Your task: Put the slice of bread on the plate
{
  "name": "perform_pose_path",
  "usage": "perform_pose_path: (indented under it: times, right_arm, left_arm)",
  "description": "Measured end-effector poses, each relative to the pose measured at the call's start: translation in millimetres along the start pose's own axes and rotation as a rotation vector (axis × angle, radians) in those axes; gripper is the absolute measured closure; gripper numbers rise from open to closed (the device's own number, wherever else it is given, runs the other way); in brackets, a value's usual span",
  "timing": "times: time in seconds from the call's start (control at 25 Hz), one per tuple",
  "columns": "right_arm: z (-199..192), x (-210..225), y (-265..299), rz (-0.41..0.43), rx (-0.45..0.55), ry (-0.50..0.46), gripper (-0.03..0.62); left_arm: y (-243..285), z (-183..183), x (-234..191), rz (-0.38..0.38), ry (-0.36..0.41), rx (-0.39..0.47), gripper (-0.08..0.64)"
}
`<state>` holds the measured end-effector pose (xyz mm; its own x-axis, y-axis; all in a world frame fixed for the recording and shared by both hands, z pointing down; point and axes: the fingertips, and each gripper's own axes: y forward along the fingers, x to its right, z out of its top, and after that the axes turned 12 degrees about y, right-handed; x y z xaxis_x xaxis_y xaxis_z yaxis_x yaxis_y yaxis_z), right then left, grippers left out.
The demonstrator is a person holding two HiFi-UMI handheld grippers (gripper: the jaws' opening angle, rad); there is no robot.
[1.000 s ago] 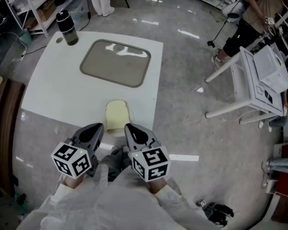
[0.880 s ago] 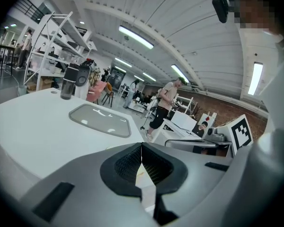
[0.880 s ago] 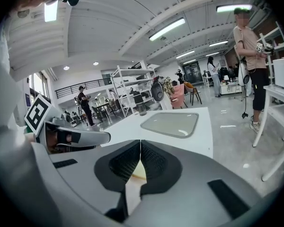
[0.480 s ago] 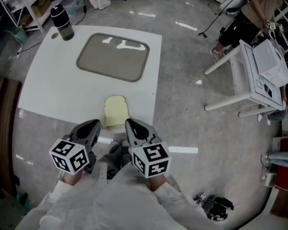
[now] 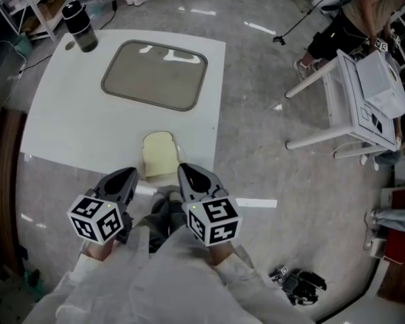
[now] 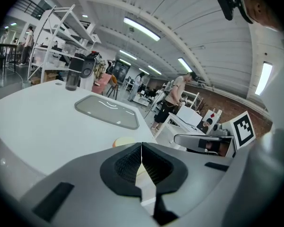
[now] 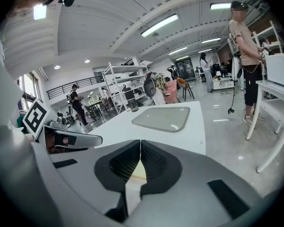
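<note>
Head view: looks steeply down on a square white tabletop [image 5: 74, 120] over a polished grey floor [image 5: 256, 113]. Finds the pale, round-topped slice of bread [image 5: 159, 154] lying flat at the near edge of that tabletop, right of its middle, well apart from the grey rounded-rectangular plate [image 5: 154, 76] farther back. Finds a dark cylindrical bottle [image 5: 79, 25] upright at the far left corner, apart from the plate. Shows the grey two-jaw left gripper [image 5: 129, 174] and the grey two-jaw right gripper [image 5: 183, 170] side by side at the near table edge, flanking the near end of the bread, with no contact visible. Left gripper view: catches the ribbed black pads [image 6: 127, 164] pressed together tip to tip, clamping nothing, with a sliver of bread just beyond the tips and the plate behind it. Right gripper view: gives the same closed, empty stance, with bread glimpsed through the small gap under the tips and the plate farther up the table. Off to the right in head view: a white frame table [image 5: 344, 120] carrying a white boxy appliance [image 5: 385, 90], well clear of the tabletop, and a person [image 5: 344, 25] in dark shorts beyond it
</note>
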<state>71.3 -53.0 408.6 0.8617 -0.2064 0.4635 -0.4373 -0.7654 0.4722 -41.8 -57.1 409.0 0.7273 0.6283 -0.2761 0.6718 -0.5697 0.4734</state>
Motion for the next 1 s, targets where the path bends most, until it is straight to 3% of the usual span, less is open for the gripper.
perform_pose_path:
  times: [1.0]
  right_arm:
    - [-47, 46, 39, -0.047, -0.164, 0.067, 0.575]
  left_arm:
    - [34, -78, -41, 0.056, -0.163, -0.184, 0.548]
